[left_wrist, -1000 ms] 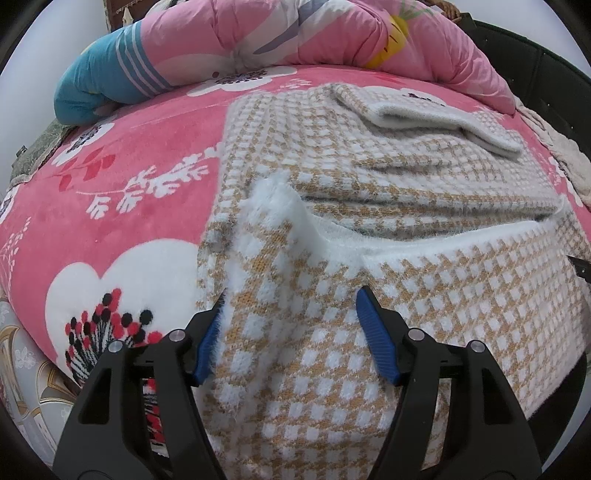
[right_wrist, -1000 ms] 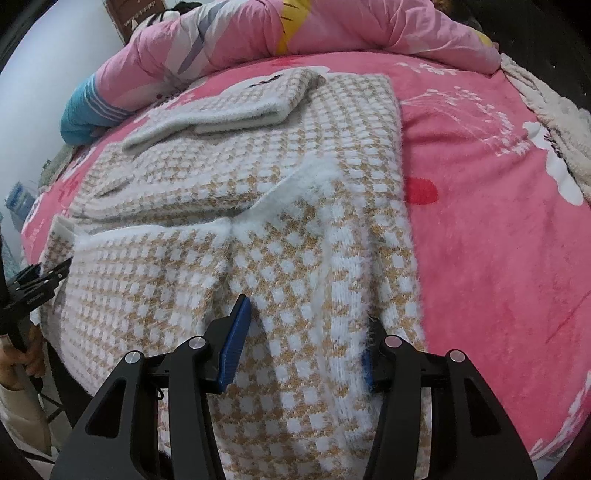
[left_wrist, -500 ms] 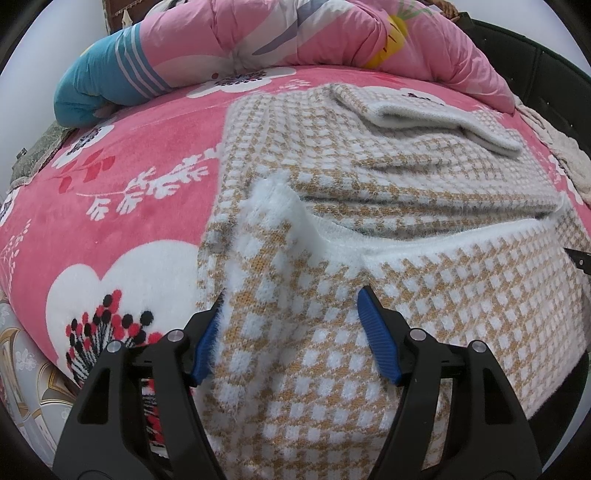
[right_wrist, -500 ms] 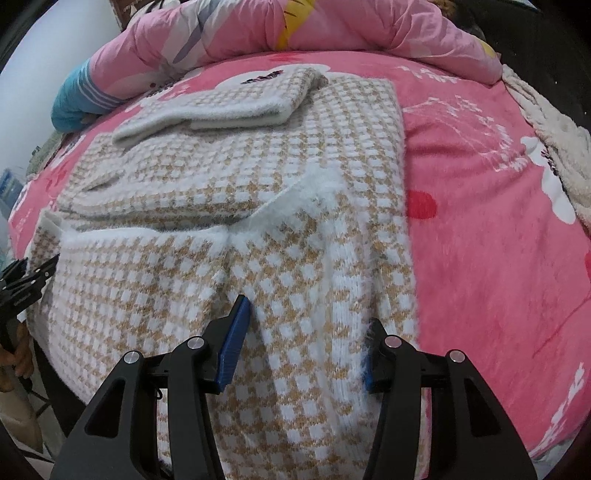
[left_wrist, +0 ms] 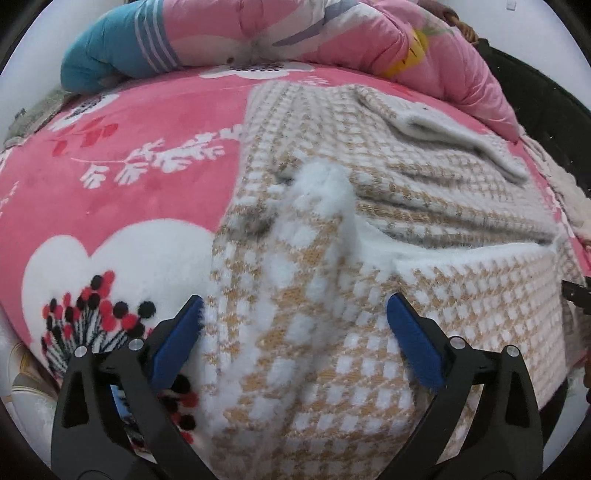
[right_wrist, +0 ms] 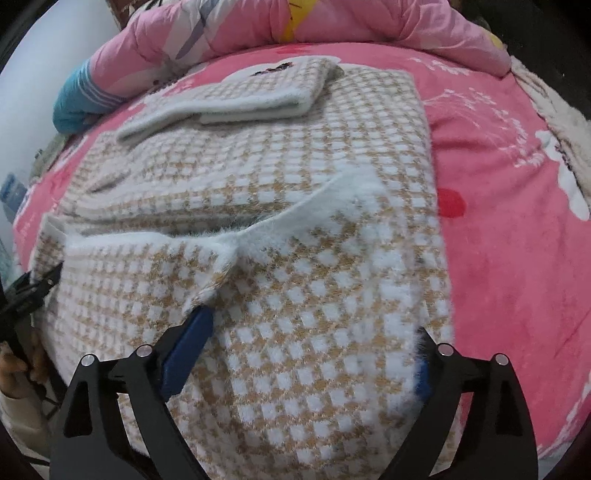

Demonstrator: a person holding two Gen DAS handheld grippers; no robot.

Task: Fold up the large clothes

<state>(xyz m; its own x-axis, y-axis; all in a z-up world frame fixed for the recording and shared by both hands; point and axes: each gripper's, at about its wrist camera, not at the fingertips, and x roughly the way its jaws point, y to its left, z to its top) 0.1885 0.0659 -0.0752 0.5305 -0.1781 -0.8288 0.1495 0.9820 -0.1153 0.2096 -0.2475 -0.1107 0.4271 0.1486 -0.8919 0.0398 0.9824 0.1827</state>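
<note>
- Left gripper (left_wrist: 293,332): jaws opening wide over the near left corner of the checked fuzzy sweater (left_wrist: 369,295); cloth lying between the blue pads (left_wrist: 177,339), brushed at most by fuzz on the left one, nothing pinched.
- Sweater spread on the pink floral blanket (left_wrist: 110,184), near part doubled over toward the far side, white fuzzy hem (left_wrist: 461,254) running left to right across the middle.
- Raised pucker (left_wrist: 321,192) left at the far end of the left fold; worth pressing flat before any further fold.
- Folded sleeve (right_wrist: 236,96) resting across the far part of the sweater, below the pink quilt (right_wrist: 332,26).
- Right gripper (right_wrist: 308,354): jaws opening likewise over the near right corner; cloth between them, right pad half buried in fuzz, no visible clamp.
- Judged step: letting go after laying the near edge over. Best done by lifting straight up and clear once fully spread, so no fibres snag and drag the fold back.
- Both releases kept even, so the hem stays straight.
- Next grab probably best taken at the near folded edge, both corners level, carried to the far edge squarely.
</note>
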